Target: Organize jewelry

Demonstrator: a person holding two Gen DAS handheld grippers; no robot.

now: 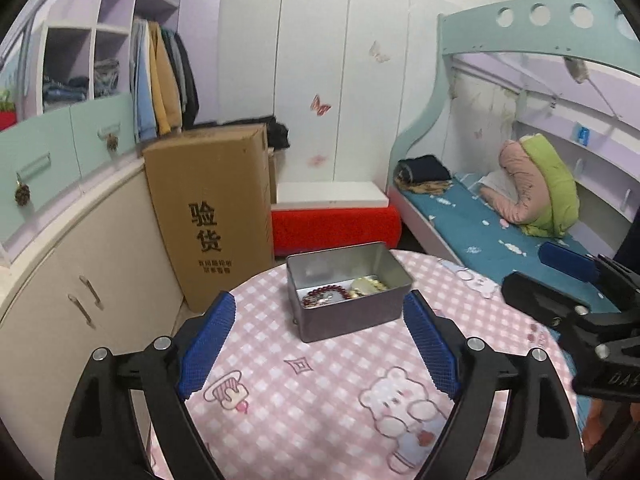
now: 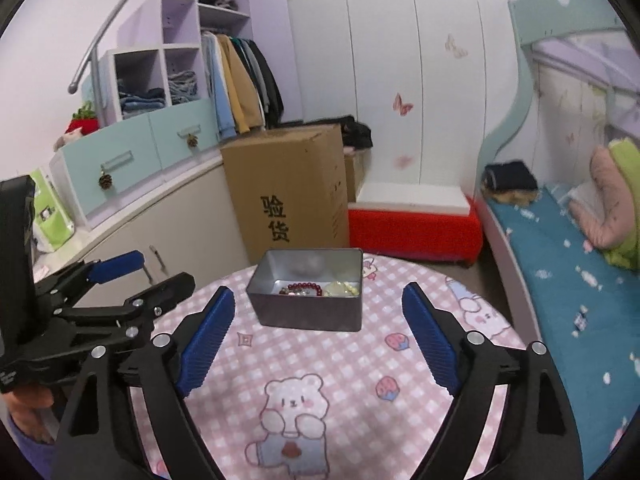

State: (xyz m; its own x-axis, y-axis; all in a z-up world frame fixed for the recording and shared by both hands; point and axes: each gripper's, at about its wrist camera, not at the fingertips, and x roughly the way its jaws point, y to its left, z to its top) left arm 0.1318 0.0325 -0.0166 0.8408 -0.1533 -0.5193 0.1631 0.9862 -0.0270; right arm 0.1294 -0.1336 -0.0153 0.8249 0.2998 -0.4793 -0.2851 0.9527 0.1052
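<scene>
**Grey tin with jewelry on the pink surface**

Grey metal forms the open tin (image 1: 348,296), which in the left wrist view stands on the round surface (image 1: 312,392) covered in pink checked cloth with bear prints. Inside it lie a dark red bead bracelet (image 1: 326,294) and a pale yellowish piece (image 1: 370,284), side by side against the near wall. The left gripper (image 1: 318,316) hangs in front of the tin, its jaws spread wide with nothing between them. The right gripper (image 1: 560,276) shows at the right edge, apart from the tin.

From the right wrist view, the tin (image 2: 308,312) sits at the far part of the surface (image 2: 320,360), the bracelet (image 2: 302,289) left of the pale piece (image 2: 340,289). The right gripper (image 2: 318,310) has its jaws wide and empty, short of the tin. The left gripper (image 2: 148,272), also parted, is at the left. A cardboard box (image 2: 288,188) stands behind the surface.
</scene>
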